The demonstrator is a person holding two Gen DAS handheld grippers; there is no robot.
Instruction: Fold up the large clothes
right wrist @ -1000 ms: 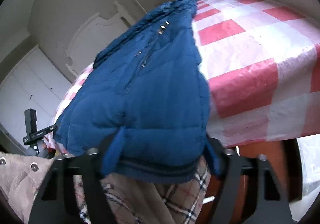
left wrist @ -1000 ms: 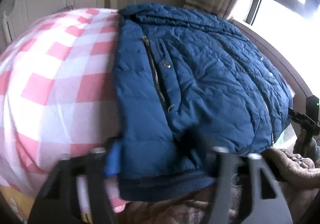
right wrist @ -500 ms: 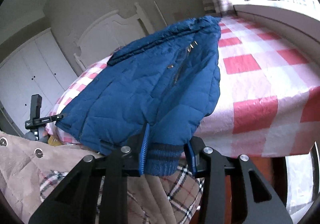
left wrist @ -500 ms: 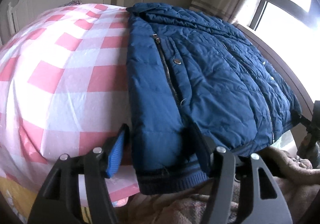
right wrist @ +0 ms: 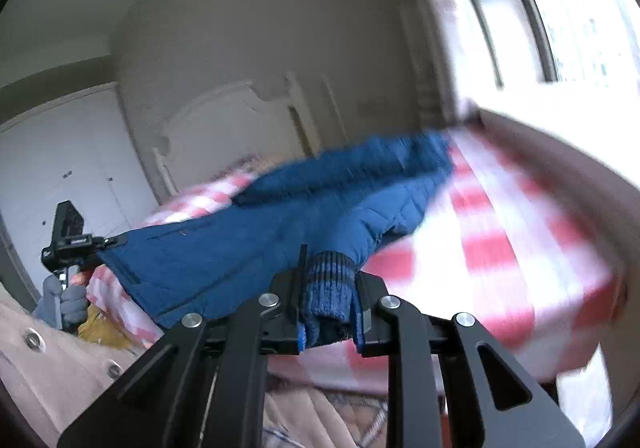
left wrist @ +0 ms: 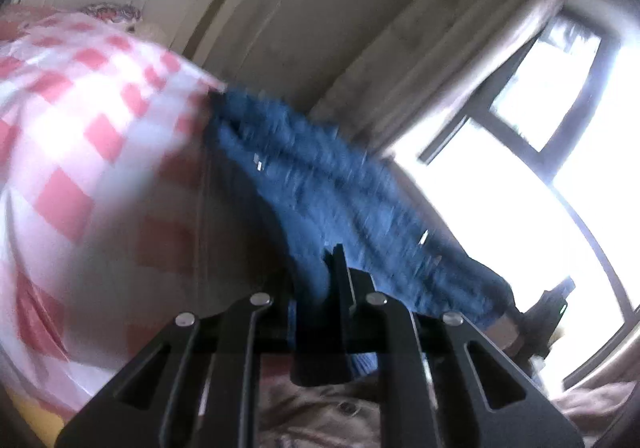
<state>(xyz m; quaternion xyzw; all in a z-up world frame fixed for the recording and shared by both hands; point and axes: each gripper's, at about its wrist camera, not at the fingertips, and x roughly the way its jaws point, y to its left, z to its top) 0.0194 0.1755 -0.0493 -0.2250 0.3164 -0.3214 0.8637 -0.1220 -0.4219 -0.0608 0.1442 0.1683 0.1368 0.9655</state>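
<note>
A blue quilted jacket (left wrist: pixel 320 183) lies on a bed with a pink and white checked sheet (left wrist: pixel 72 119). My left gripper (left wrist: pixel 316 288) is shut on the jacket's near hem and holds it lifted off the bed. My right gripper (right wrist: pixel 326 288) is shut on the jacket's ribbed hem (right wrist: pixel 328 276) at the other corner. The jacket (right wrist: pixel 288 215) stretches between the two grippers, raised at the near edge. The left gripper also shows in the right wrist view (right wrist: pixel 72 240), at the jacket's far corner. Both views are blurred by motion.
A white headboard (right wrist: pixel 224 119) stands at the far end of the bed. A bright window (left wrist: pixel 560 135) and curtain run along one side. A beige coat (right wrist: pixel 60 360) and plaid cloth lie below the grippers. White wardrobe doors (right wrist: pixel 60 167) stand at the left.
Both grippers have closed on the jacket's hem and lifted it. The near edge of the jacket has risen off the bed and both cameras have tilted up.
</note>
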